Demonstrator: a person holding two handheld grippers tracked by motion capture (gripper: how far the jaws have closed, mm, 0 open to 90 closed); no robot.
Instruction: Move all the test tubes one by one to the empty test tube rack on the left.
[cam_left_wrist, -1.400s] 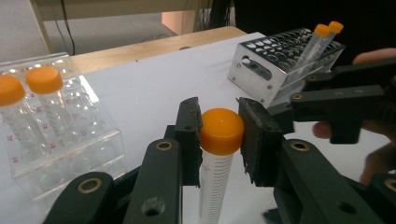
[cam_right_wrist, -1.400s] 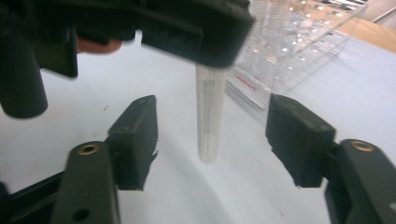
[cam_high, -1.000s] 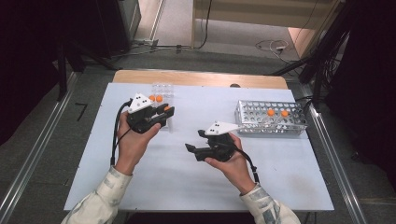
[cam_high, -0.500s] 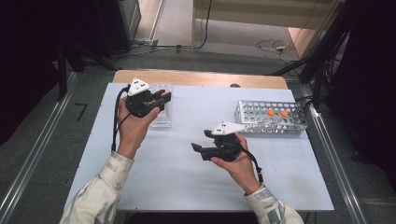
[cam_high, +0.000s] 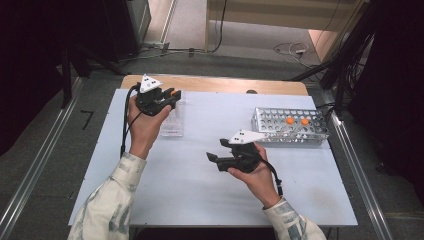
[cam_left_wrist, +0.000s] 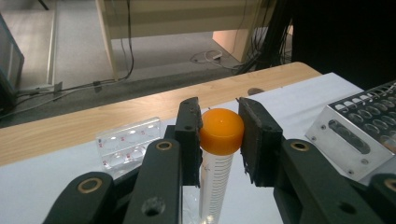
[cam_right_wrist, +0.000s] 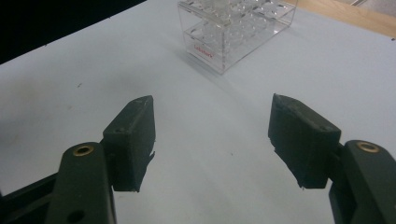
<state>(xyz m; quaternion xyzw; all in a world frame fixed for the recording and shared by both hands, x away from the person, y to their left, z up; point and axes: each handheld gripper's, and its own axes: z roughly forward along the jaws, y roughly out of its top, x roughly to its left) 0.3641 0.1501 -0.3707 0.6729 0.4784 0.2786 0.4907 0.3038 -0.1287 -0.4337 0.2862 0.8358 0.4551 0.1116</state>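
Left gripper (cam_left_wrist: 219, 140) is clamped on an orange-capped tube (cam_left_wrist: 218, 154) (held upright); right gripper (cam_right_wrist: 212, 140) is kept spread, nothing gripped.

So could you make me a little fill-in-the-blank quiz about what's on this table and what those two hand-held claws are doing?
1. The left gripper is shut on a tube with an ____ cap.
2. The right gripper hangs over the bare table with its jaws ____.
3. The metal rack at the table's right side holds ____ orange-capped tubes.
4. The small rack near the left gripper is made of clear ____.

Missing words: orange; open; two; plastic
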